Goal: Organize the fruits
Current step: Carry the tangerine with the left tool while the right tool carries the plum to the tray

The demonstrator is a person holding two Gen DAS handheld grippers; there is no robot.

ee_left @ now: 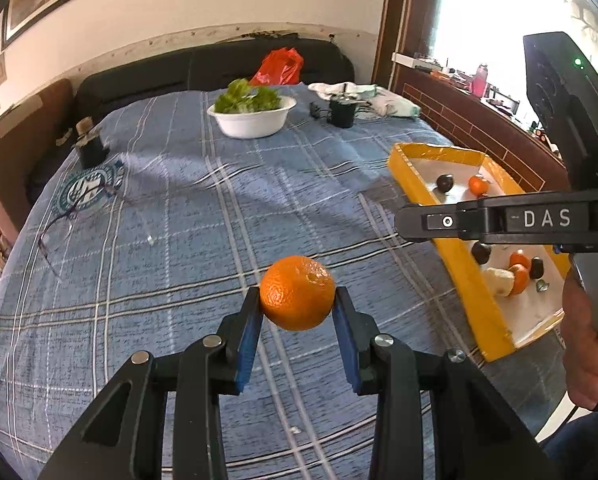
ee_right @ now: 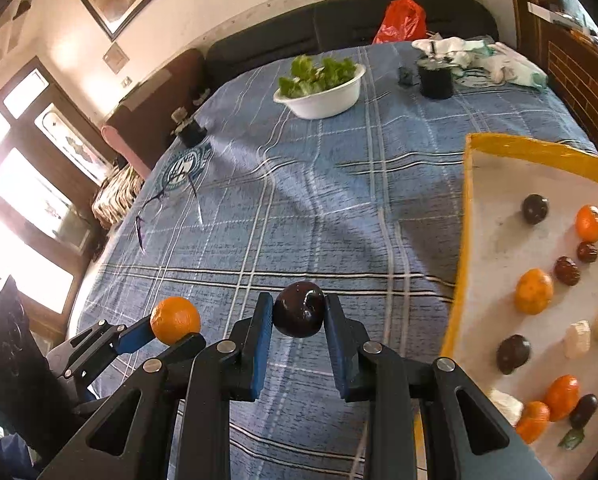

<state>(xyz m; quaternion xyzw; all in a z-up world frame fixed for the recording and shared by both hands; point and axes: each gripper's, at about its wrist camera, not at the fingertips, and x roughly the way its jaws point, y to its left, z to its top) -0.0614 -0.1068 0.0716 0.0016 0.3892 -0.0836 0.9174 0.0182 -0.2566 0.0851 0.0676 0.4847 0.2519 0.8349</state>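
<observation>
Aloft, left gripper [ee_left: 298,300] jaws pinching a stem-up tangerine [ee_left: 297,293], right gripper [ee_right: 298,316] jaws a dark plum [ee_right: 299,315], stem toward camera.

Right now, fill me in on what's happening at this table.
A person is sorting fruit with a hand-held gripper in each hand. The left hand-held gripper is clamped on an orange, held in the air above the blue checked cloth. The right hand-held gripper is clamped on a dark plum, also in the air. To their right lies a yellow-rimmed tray already holding more oranges and dark fruits. Neither held fruit is over the tray.
</observation>
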